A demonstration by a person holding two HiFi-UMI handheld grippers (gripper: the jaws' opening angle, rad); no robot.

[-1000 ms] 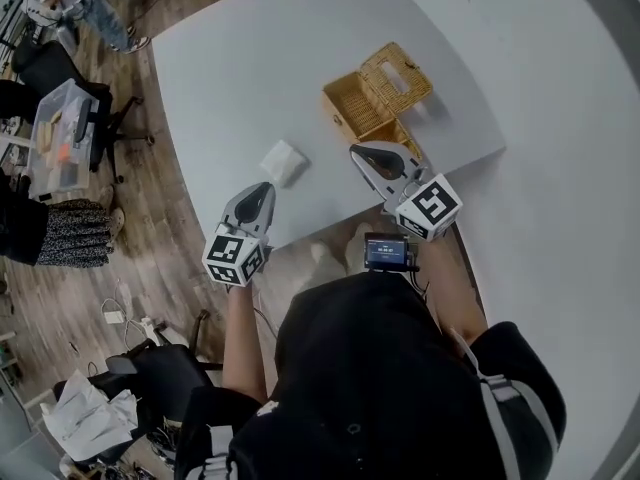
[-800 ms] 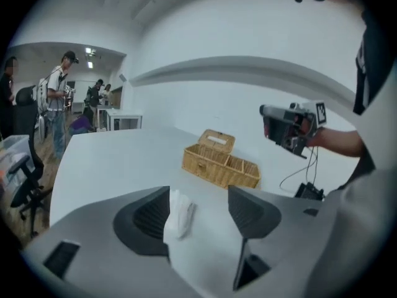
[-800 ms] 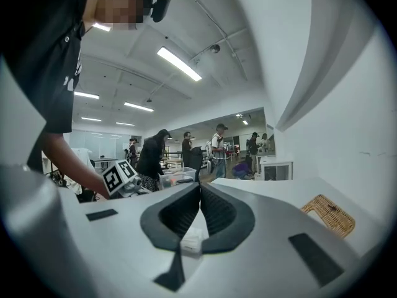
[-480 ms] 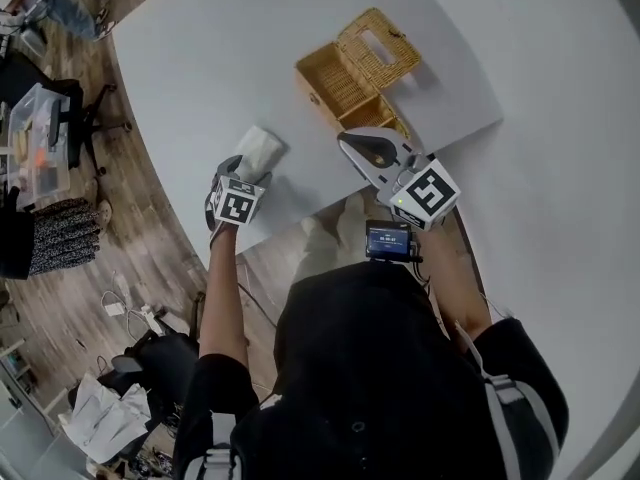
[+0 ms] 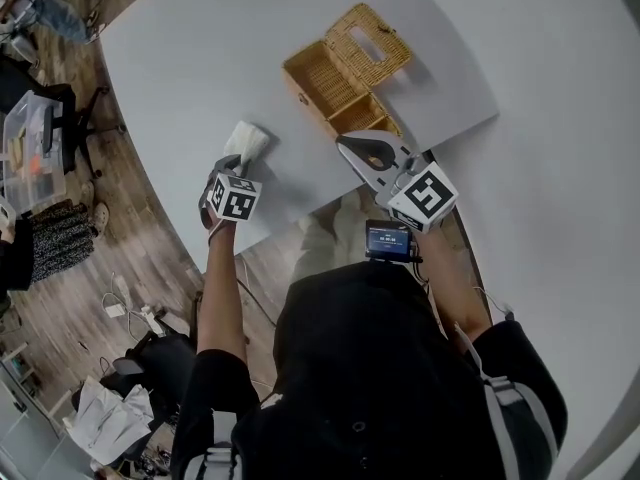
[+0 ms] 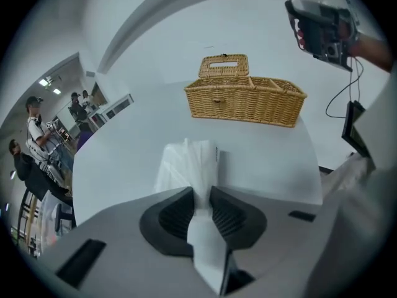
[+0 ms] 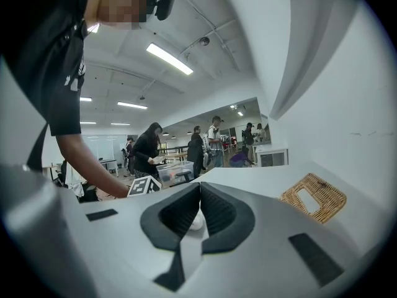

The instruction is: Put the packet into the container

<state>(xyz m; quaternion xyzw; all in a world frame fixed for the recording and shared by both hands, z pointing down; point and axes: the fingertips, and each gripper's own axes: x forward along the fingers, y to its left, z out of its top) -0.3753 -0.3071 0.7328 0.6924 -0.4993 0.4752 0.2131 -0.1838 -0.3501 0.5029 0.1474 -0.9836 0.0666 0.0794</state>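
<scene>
White and crinkly, the packet (image 6: 188, 163) seems to rest on the pale table (image 5: 190, 58), well apart from the wicker basket (image 6: 242, 107), whose lid (image 5: 368, 43) is thrown back. The left gripper (image 6: 201, 194) points steeply down at it. Its jaws have just been closing and now stand narrow, pinching the packet's near edge between the pads. The right gripper (image 7: 199, 188) hangs roughly level near the basket's near end, its jaws together and holding nothing.

The step in hand looks like the grasp itself: the packet is caught but not yet carried. The next move calls for a lift clear of the table, a carry across to the basket, and a release above one of its open compartments. With only an edge pinched, the packet may droop or slip, so a steady carry seems wise.
</scene>
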